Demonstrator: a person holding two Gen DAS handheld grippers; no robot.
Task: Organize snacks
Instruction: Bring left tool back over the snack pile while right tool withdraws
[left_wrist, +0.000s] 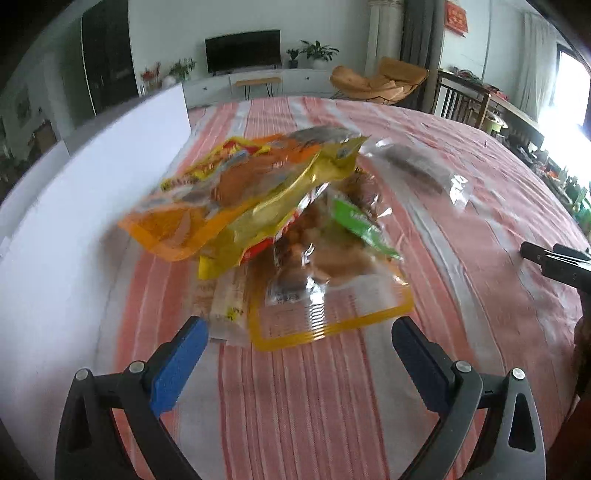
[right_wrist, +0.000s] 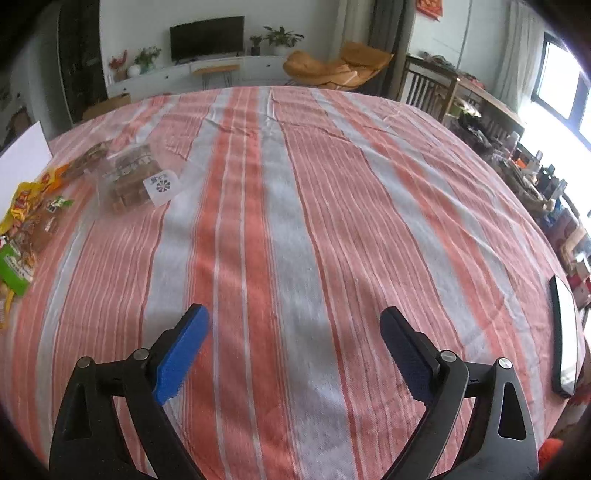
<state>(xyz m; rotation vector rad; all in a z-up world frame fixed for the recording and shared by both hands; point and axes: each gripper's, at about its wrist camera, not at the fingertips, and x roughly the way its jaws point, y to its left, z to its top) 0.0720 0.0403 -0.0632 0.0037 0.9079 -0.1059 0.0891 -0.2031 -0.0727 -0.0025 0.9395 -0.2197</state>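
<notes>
A heap of snack packets (left_wrist: 280, 229) lies on the striped tablecloth (left_wrist: 461, 221) in the left wrist view. An orange and yellow packet (left_wrist: 221, 199) tops it, over a green-labelled clear one (left_wrist: 354, 221) and a yellow-bordered clear one (left_wrist: 332, 314). My left gripper (left_wrist: 300, 326) is open just short of the heap, nothing between its blue pads. A clear packet of dark snack (left_wrist: 417, 166) lies apart to the right. In the right wrist view my right gripper (right_wrist: 295, 314) hangs open over bare cloth. The heap (right_wrist: 26, 229) and a clear packet of brown pieces (right_wrist: 129, 181) lie far left.
A white board or box (left_wrist: 92, 206) stands along the table's left side next to the heap. A dark flat device (right_wrist: 563, 332) lies at the table's right edge. A black finger of the other gripper (left_wrist: 554, 262) shows at the right of the left wrist view. Chairs and shelves stand beyond.
</notes>
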